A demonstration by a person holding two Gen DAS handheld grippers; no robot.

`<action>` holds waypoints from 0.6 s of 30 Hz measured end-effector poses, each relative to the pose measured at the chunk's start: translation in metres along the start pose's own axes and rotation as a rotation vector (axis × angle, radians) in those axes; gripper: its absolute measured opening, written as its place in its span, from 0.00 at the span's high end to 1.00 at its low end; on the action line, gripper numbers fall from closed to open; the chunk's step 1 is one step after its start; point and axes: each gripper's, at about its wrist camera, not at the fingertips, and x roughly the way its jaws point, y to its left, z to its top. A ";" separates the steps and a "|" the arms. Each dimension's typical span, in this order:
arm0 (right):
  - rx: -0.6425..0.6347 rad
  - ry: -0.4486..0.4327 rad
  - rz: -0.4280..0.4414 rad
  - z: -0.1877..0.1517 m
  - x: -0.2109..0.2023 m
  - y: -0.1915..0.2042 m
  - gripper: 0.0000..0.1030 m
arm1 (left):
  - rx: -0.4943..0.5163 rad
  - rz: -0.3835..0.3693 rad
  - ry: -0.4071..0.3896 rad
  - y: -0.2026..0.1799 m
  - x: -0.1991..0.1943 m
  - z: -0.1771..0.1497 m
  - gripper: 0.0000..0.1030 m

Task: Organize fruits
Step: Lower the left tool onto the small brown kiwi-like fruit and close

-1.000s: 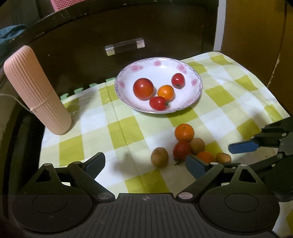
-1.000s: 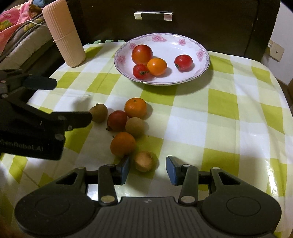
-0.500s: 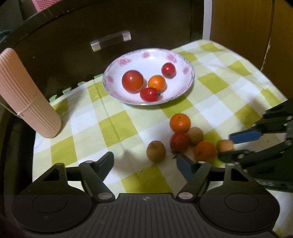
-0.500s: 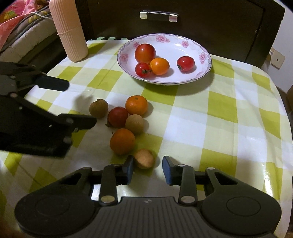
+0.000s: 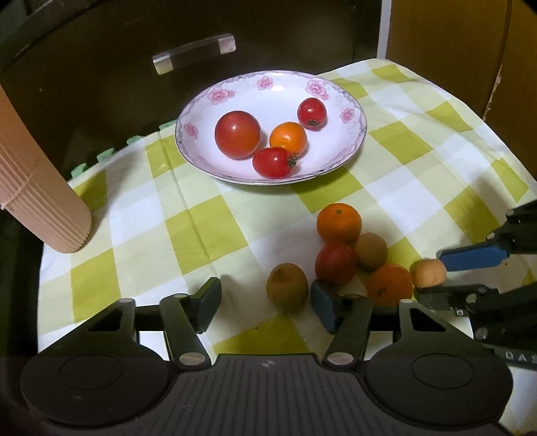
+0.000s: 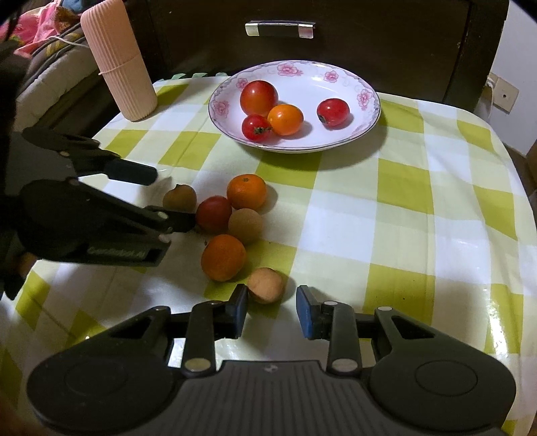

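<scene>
A white flowered plate [image 5: 352, 141] [image 6: 369, 120] holds three red tomatoes and one orange one. On the checked cloth lies a cluster: two oranges [image 5: 339, 223] [image 6: 223, 256], a red tomato [image 5: 335, 263] [image 6: 213, 214] and three brown fruits. My left gripper [image 5: 266, 302] is open, with a brown fruit [image 5: 287, 286] [image 6: 179, 198] between its fingers. My right gripper [image 6: 272, 310] is open around a pale brown fruit [image 6: 266, 285] [image 5: 429, 273], close to its left finger.
A ribbed pink cylinder [image 5: 37, 201] [image 6: 119, 63] stands at the cloth's back left. A dark drawer front with a clear handle [image 5: 194, 53] [image 6: 280, 28] is behind the plate. The cloth drops off at the right edge [image 6: 513, 201].
Both grippers have moved forward toward the fruit cluster. The brown fruit now lies between my left fingers, and the pale brown fruit sits deeper between my right fingers.
</scene>
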 end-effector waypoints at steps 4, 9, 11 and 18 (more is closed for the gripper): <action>0.005 0.000 0.002 0.000 0.000 -0.001 0.70 | -0.044 -0.027 0.006 0.005 0.001 0.000 0.40; 0.006 0.000 0.002 0.000 0.000 -0.001 0.70 | -0.009 -0.017 0.001 -0.002 0.000 0.001 0.46; 0.005 0.001 0.002 0.000 0.001 -0.001 0.70 | -0.024 -0.021 0.003 0.000 0.001 0.000 0.46; 0.008 -0.001 0.004 0.000 0.000 -0.002 0.70 | -0.021 -0.032 -0.001 -0.008 -0.002 0.001 0.67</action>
